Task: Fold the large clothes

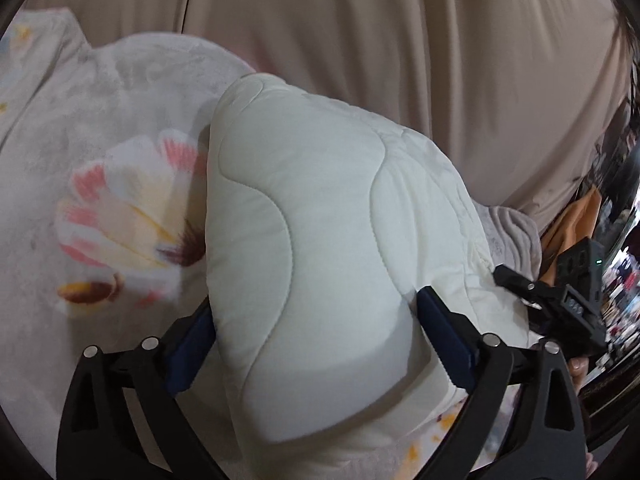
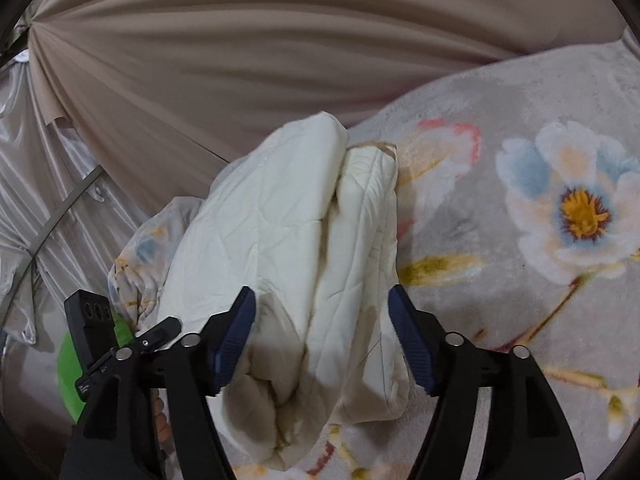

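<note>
The folded white quilt (image 1: pixel 320 216) lies lengthwise away between both open grippers (image 1: pixel 312 320) (image 2: pixel 322 328) (2 in all), unpinched.

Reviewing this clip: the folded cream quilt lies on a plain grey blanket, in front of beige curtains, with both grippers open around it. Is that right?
Not quite. The blanket is not plain: it is grey with large printed flowers, as the right wrist view shows clearly. The rest holds: the folded cream quilt lies on it before beige curtains, and the left gripper and right gripper are open around it.
</note>
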{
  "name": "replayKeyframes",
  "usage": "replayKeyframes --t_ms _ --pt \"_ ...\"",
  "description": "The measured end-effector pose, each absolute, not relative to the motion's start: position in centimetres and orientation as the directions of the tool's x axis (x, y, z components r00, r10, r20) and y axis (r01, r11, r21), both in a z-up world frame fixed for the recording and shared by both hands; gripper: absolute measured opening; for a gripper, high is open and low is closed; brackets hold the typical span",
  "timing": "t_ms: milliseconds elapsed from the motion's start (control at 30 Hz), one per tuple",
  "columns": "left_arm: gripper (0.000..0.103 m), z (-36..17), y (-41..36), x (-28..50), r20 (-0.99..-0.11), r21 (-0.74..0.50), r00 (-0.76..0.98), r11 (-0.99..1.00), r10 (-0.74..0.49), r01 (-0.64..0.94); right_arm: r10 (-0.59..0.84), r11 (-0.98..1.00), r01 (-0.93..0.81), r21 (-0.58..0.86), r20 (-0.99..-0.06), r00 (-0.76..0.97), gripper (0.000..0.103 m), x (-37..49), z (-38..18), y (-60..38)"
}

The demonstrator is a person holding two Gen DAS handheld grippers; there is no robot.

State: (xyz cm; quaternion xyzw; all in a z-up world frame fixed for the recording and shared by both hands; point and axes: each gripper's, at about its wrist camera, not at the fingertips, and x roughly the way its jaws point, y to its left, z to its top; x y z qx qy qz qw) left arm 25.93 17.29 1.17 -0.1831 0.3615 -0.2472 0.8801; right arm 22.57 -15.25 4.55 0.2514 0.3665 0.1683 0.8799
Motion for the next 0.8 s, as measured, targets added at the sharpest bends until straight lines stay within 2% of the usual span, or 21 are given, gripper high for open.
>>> replayKeyframes --t_ms 133,167,200,267,333,467,533,567,633,700,800 --pt "0.094 0.3 16.9 27.0 -0.538 -0.540 0.589 0.783 -0.603 0.308 0.576 0.743 -0.077 0.664 -0.578 0.578 0.076 25.8 1.7 -15.0" --pt "0.092 0.2 16.7 27.1 -0.537 -0.533 0.591 0.785 -0.602 0.315 0.588 0.732 -0.069 0.678 -0.577 0.567 0.073 26.5 1.1 -14.7" --pt "0.089 0.3 16.5 27.3 -0.538 -0.520 0.599 0.793 -0.593 0.318 0.602 0.723 -0.074 0.687 -0.574 0.554 0.067 27.1 0.7 -14.4" --pt "0.083 1.0 16.1 27.4 -0.527 -0.498 0.614 0.799 -0.587 0.337 0.610 0.731 -0.115 0.673 -0.567 0.554 0.041 27.3 1.2 -13.6" --pt "0.077 2.1 15.7 27.2 -0.498 -0.472 0.641 0.803 -0.584 0.365 0.589 0.761 -0.172 0.625 -0.557 0.585 0.033 26.6 3.0 -13.0" --pt "0.075 3.8 15.0 27.1 -0.430 -0.444 0.681 0.796 -0.592 0.412 0.545 0.794 -0.219 0.568 -0.505 0.669 0.032 24.9 5.9 -12.8" --pt "0.076 2.9 14.2 27.8 -0.461 -0.425 0.674 0.810 -0.577 0.403 0.499 0.827 -0.204 0.524 -0.519 0.694 0.033 25.1 6.0 -12.7" --pt "0.080 1.8 13.7 28.3 -0.498 -0.401 0.670 0.831 -0.550 0.385 0.465 0.851 -0.180 0.493 -0.551 0.693 0.034 25.5 5.3 -12.7" --pt "0.085 0.2 13.4 28.5 -0.513 -0.383 0.682 0.850 -0.521 0.362 0.399 0.892 -0.128 0.434 -0.619 0.677 0.042 26.6 3.1 -12.4" --pt "0.085 0.1 13.7 27.8 -0.520 -0.387 0.677 0.850 -0.521 0.358 0.414 0.875 -0.109 0.471 -0.612 0.674 0.049 26.6 2.0 -13.1" --pt "0.085 1.6 14.3 26.0 -0.533 -0.364 0.693 0.871 -0.485 0.330 0.407 0.869 -0.092 0.486 -0.597 0.691 0.050 25.0 3.1 -14.2"
